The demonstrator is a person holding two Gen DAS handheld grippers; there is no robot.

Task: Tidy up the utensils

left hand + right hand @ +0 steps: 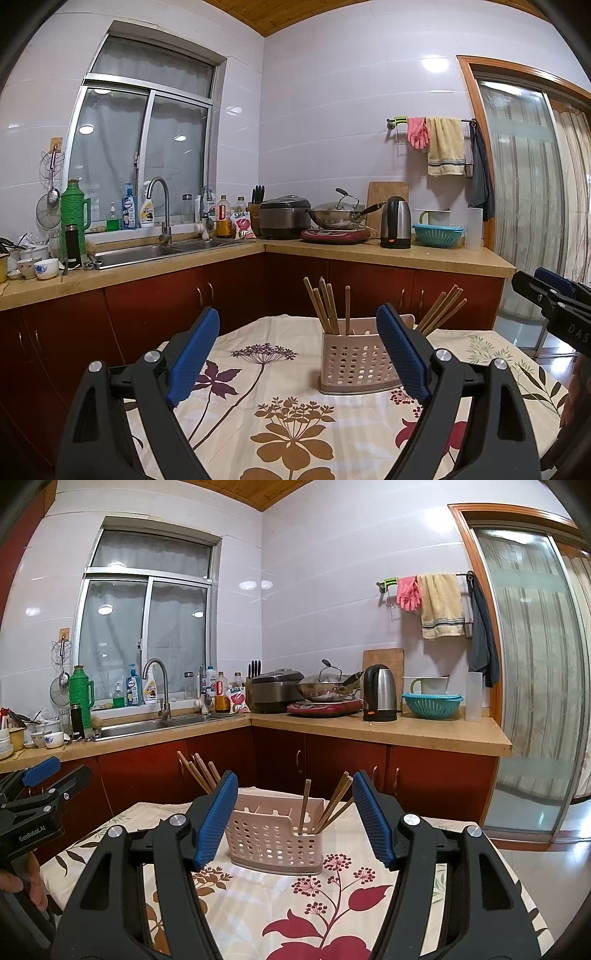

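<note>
A pink perforated utensil holder [354,363] [273,836] stands upright on the flowered tablecloth [288,424] [332,904]. Wooden chopsticks lean out of its compartments: one bunch [325,306] [199,771] on the left, another [443,308] [334,803] on the right. My left gripper [299,314] is open just short of the holder, and nothing sits between its blue pads [195,354]. My right gripper [295,777] is also open and empty, facing the holder from the other side. Each gripper shows at the edge of the other's view: the right gripper [543,286], the left gripper [62,771].
Behind the table runs an L-shaped counter [369,254] over red cabinets, with a sink [147,253], rice cooker [284,218], wok [336,216], kettle [395,221] and teal colander [437,234]. A glass sliding door [532,664] stands at the right. A hand [22,882] holds the left gripper.
</note>
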